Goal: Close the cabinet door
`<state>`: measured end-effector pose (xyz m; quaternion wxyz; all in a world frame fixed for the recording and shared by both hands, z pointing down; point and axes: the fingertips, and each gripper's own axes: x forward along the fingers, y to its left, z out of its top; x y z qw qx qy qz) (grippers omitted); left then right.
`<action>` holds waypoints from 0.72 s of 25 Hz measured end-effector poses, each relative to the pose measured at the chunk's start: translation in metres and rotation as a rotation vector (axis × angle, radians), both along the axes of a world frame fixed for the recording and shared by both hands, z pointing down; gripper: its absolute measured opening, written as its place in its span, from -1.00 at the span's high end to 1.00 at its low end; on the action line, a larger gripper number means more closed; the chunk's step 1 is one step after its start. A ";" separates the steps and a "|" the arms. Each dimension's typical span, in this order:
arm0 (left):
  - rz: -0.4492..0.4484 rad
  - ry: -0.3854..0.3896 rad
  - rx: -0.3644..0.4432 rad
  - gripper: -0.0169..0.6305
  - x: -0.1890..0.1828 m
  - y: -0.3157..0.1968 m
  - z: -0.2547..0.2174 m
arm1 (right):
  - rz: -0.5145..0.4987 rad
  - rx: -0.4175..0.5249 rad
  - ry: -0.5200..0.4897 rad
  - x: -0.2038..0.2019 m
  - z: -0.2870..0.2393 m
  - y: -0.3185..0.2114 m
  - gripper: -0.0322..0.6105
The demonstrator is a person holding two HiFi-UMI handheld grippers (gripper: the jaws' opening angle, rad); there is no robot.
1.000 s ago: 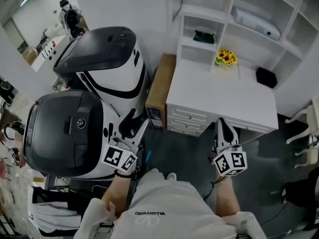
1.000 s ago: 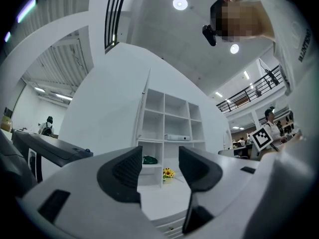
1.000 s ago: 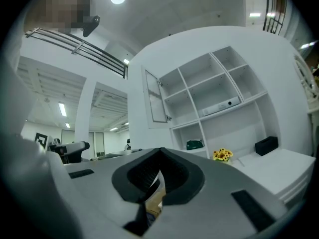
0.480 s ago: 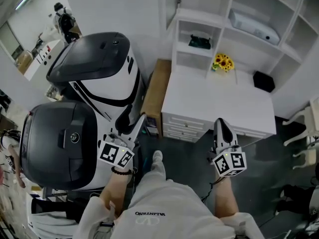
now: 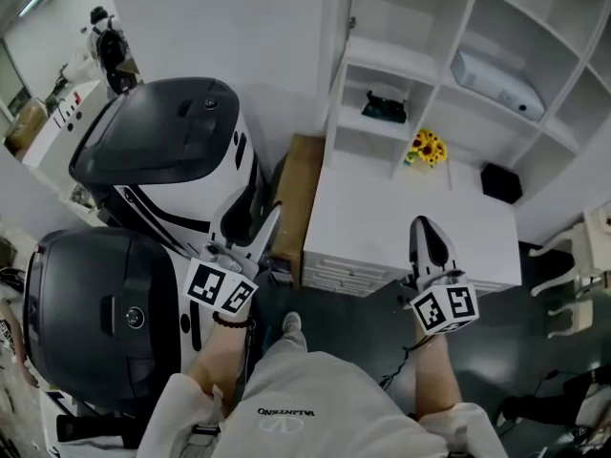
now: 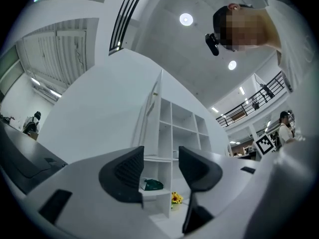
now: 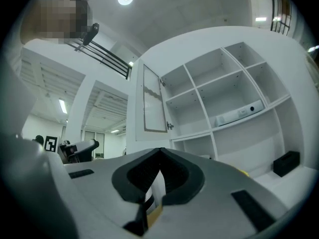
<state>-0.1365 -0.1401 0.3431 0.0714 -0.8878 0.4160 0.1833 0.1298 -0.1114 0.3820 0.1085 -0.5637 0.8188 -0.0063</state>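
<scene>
The cabinet door is open. It sticks out at 12 o'clock, up on the white shelves. No gripper touches it yet. The left gripper has its jaws spread, with nothing in them. The right gripper has its jaws pressed together, empty. All the pushing is left to do.

Head view looks down; both gripper views face the cabinet shelves.

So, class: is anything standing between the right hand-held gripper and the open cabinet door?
Nothing visible does. The right hand-held gripper, jaws together, has the cabinet door above and ahead with only open air between. The white desk lies lower, beneath that path.
</scene>
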 end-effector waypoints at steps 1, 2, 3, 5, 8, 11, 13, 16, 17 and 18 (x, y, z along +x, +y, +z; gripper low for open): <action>0.006 0.006 0.008 0.27 -0.002 -0.011 -0.004 | -0.002 0.011 0.006 -0.003 -0.008 -0.010 0.87; 0.014 0.012 0.016 0.27 -0.004 -0.022 -0.008 | -0.006 0.021 0.011 -0.007 -0.016 -0.020 0.87; 0.022 0.020 0.024 0.27 -0.006 -0.033 -0.013 | -0.014 0.031 0.014 -0.011 -0.025 -0.030 0.87; 0.041 0.039 0.041 0.28 -0.009 -0.054 -0.023 | -0.043 0.049 0.021 -0.022 -0.043 -0.048 0.87; 0.080 0.068 0.062 0.28 -0.013 -0.081 -0.037 | -0.096 0.073 0.042 -0.040 -0.070 -0.071 0.87; 0.133 0.101 0.081 0.28 -0.014 -0.102 -0.051 | -0.127 0.110 0.052 -0.055 -0.098 -0.087 0.87; 0.166 0.121 0.100 0.28 -0.015 -0.112 -0.062 | -0.142 0.137 0.047 -0.066 -0.113 -0.092 0.87; 0.227 0.167 0.126 0.28 -0.018 -0.124 -0.080 | -0.156 0.165 0.033 -0.079 -0.131 -0.099 0.87; 0.250 0.181 0.133 0.28 -0.018 -0.128 -0.086 | -0.158 0.174 0.030 -0.083 -0.135 -0.101 0.87; 0.272 0.191 0.140 0.28 -0.018 -0.130 -0.092 | -0.160 0.181 0.025 -0.086 -0.139 -0.103 0.87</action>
